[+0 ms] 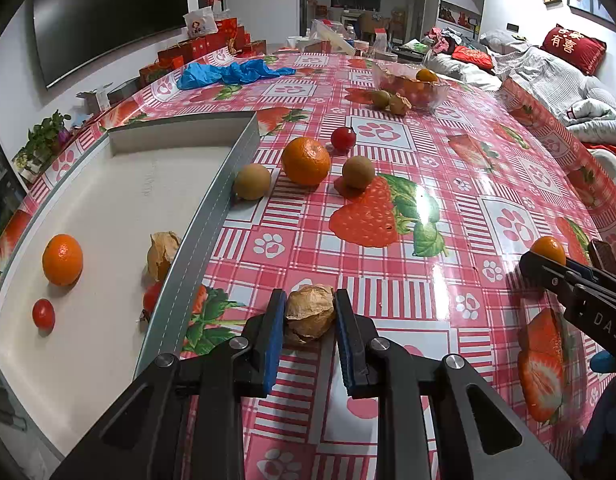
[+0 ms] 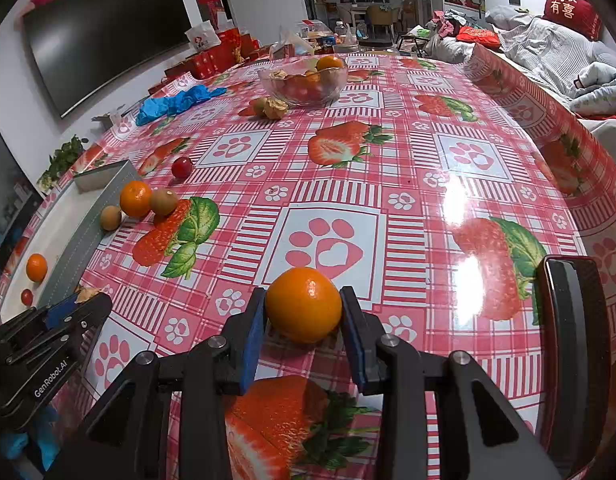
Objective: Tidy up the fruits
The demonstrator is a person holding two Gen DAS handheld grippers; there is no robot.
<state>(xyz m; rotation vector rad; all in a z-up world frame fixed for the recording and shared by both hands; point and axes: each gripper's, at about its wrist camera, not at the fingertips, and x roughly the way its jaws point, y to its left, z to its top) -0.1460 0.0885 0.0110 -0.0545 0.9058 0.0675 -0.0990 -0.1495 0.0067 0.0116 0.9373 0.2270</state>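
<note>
My left gripper (image 1: pixel 310 312) is shut on a husked physalis (image 1: pixel 311 315) on the tablecloth, just right of a white tray (image 1: pixel 212 216). Inside the tray lie a mandarin (image 1: pixel 62 259), a cherry tomato (image 1: pixel 43 314) and another physalis (image 1: pixel 163 254). My right gripper (image 2: pixel 303 312) is shut on a mandarin (image 2: pixel 304 309) resting on the cloth. Beside the tray's far corner sit a mandarin (image 1: pixel 306 161), two brown round fruits (image 1: pixel 252 181) (image 1: pixel 358 173) and a cherry tomato (image 1: pixel 343 138).
A glass bowl (image 2: pixel 268 78) with several fruits stands at the far side of the table, with two small fruits beside it. Blue gloves (image 1: pixel 228 73) lie at the far left. A dark upright object (image 2: pixel 567 320) stands at the right edge.
</note>
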